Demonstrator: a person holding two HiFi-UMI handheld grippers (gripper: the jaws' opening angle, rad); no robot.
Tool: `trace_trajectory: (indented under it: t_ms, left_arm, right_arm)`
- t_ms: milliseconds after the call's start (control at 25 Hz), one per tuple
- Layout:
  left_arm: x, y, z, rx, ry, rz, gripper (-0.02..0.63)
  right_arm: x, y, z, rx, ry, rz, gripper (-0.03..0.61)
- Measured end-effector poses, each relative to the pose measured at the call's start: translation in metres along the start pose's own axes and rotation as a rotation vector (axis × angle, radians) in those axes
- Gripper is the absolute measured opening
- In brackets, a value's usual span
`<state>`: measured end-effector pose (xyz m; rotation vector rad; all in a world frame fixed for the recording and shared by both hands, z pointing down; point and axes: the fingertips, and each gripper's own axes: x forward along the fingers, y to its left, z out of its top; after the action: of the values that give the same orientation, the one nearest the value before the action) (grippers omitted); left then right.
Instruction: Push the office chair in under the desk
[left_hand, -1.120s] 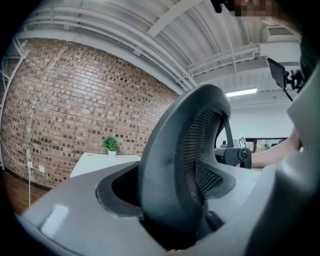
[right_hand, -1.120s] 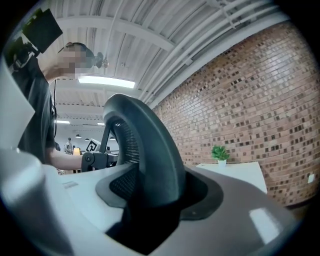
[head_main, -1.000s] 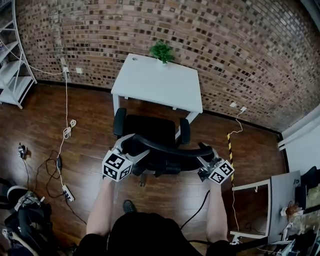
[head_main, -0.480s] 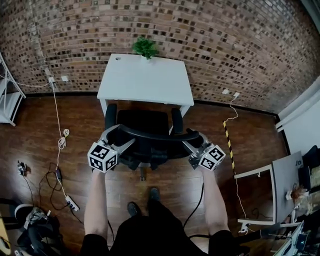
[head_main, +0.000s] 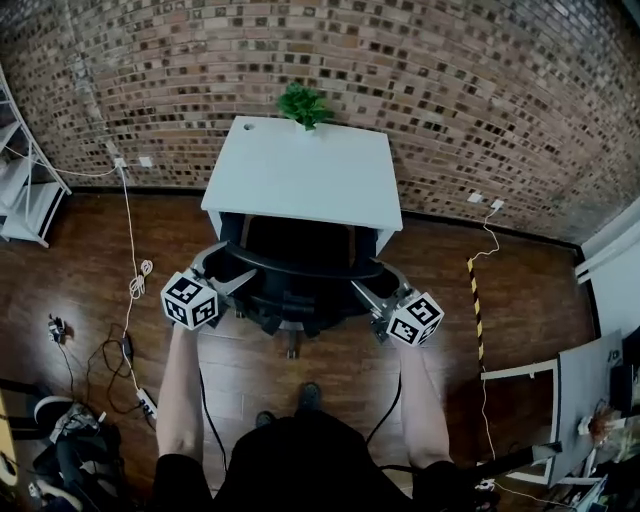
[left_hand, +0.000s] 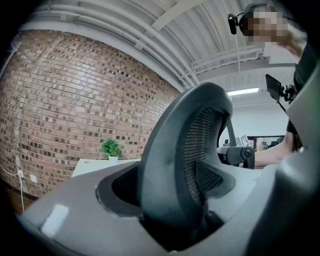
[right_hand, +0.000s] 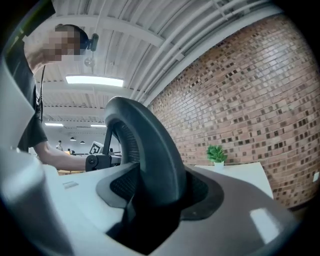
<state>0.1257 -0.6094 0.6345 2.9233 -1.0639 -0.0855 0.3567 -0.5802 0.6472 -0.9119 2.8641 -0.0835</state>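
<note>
The black office chair (head_main: 300, 268) stands at the front of the white desk (head_main: 300, 175), with its seat and armrests mostly hidden under the desktop. Only the curved backrest rim and part of the base show in the head view. My left gripper (head_main: 232, 268) is shut on the rim's left end, and the mesh backrest (left_hand: 175, 170) fills the space between its jaws. My right gripper (head_main: 372, 282) holds the right end. Its jaws are closing with the backrest (right_hand: 150, 150) between them, pads against it.
A small potted plant (head_main: 302, 103) sits at the desk's back edge against the brick wall. A white shelf (head_main: 25, 190) stands at the far left. Cables and a power strip (head_main: 135, 290) lie on the wooden floor to the left, striped tape (head_main: 474, 290) and another desk (head_main: 590, 380) to the right.
The chair has rolled forward toward the wall, and its seat has gone under the desktop. Both grippers moved forward with the backrest, keeping their hold.
</note>
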Motion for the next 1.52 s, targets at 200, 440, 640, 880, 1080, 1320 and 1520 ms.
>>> trace_trajectory:
  t_ms: [200,440,640,880,1080,1320,1520]
  left_arm:
    - [0.003,0.010,-0.006,-0.028,0.047,-0.010,0.437]
    - [0.044,0.061,-0.002,-0.014,0.038,0.020,0.443]
    - [0.064,0.095,-0.011,-0.023,0.031,0.019,0.443]
    - [0.094,0.127,-0.023,-0.027,0.018,0.016,0.442]
    - [0.103,0.136,-0.032,-0.018,0.020,0.013,0.442]
    - [0.113,0.155,-0.007,-0.004,0.036,0.003,0.440]
    - [0.117,0.179,0.000,0.003,0.022,0.010,0.442]
  right_arm:
    - [0.011,0.004,-0.002,0.046,0.058,-0.029,0.232]
    - [0.048,-0.053,0.007,-0.023,0.003,-0.030,0.230]
    - [0.075,-0.084,-0.007,-0.029,0.012,-0.038,0.232]
    - [0.097,-0.129,-0.025,-0.029,0.018,-0.044,0.233]
    - [0.101,-0.141,-0.035,-0.035,0.019,-0.039,0.233]
    - [0.122,-0.149,-0.005,-0.025,0.004,-0.056,0.235]
    - [0.142,-0.161,-0.004,-0.035,0.006,-0.069,0.235]
